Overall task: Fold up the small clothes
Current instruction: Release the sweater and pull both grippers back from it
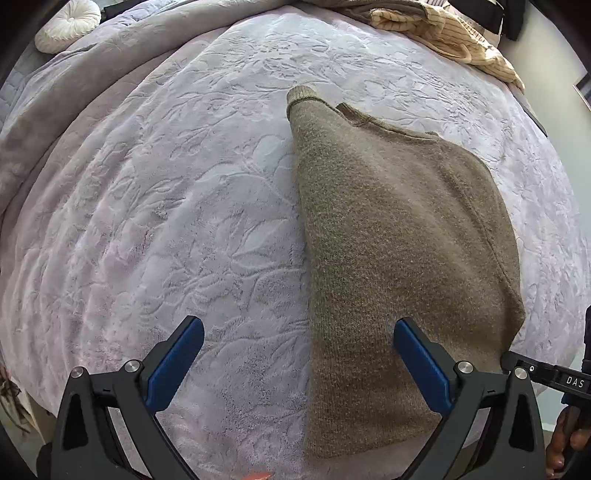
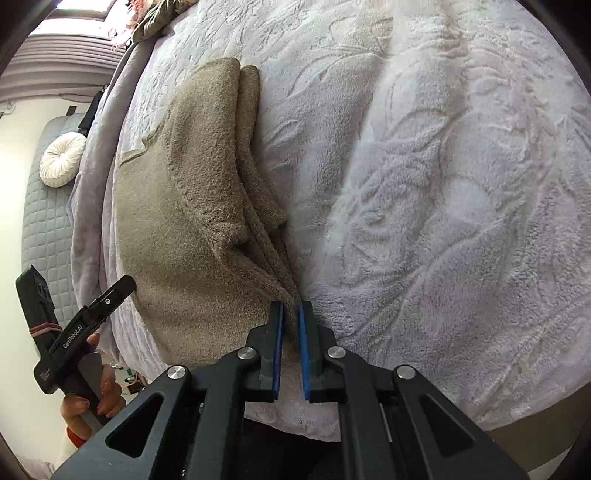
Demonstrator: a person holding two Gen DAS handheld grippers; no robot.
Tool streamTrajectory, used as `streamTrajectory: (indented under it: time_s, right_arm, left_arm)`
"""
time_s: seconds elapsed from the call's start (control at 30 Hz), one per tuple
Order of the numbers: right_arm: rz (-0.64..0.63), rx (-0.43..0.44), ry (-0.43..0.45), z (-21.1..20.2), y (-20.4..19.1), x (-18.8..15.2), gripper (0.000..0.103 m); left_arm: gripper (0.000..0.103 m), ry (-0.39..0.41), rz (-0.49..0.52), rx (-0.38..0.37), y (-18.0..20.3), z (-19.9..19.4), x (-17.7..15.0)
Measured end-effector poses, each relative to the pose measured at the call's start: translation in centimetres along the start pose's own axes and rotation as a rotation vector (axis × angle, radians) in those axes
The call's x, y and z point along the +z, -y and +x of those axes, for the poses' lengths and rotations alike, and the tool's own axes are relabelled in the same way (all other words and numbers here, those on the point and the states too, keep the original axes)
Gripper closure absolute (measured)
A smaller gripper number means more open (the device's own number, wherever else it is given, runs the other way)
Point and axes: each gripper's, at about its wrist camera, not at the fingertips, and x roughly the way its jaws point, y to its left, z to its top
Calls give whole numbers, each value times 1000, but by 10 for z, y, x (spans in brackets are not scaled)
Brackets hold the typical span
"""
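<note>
We hold the left hand-held gripper [image 1: 298,338] wide open over the sweater's [image 1: 399,236] near edge on the bed [image 1: 155,206]; right hand-held gripper [image 2: 290,314] low, clamped on the sweater's bunched corner.

We are in a home bedroom: a bed [image 1: 184,184] under a plush embossed lilac blanket [image 2: 443,184], a round white cushion [image 1: 68,24] at ten o'clock, and striped clothing [image 1: 454,33] heaped at one o'clock.

"GenRobot.AI" runs in white along the black body of the left gripper [image 2: 122,286]; "DAS" shows on the right gripper [image 1: 511,360], its remainder cut off.
</note>
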Motion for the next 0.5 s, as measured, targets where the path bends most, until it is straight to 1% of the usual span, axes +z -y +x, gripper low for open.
streamTrajectory:
  time_s: [0.07,0.1,0.2,0.33,0.37,0.43,0.47,0.5]
  right_arm:
    - [-2,-15,11,-7,-6,-1,95]
    - [-5,-26,18,-14,-10,-2,93]
    - [-15,-77,46,-24,-20,4,93]
    - [-47,-143,65,-42,-33,7,92]
    - [-71,-166,65,-44,-42,9,89]
    - [-119,-208,65,-46,-57,12,71]
    - [-142,-224,60,-46,-65,14,51]
    - [-170,-241,59,-45,-76,14,42]
  left_arm:
    - [0,-14,-5,-5,-1,-3,-2]
    - [0,-19,-6,-4,-1,-3,-2]
    - [0,-37,-4,-21,1,-8,-4]
    - [0,-44,13,-12,5,-17,-5]
    - [0,-45,15,-9,6,-20,-5]
    - [0,-50,14,-8,6,-25,-5]
    - [0,-57,11,-8,7,-27,-5]
    - [0,-65,8,-9,7,-28,-5]
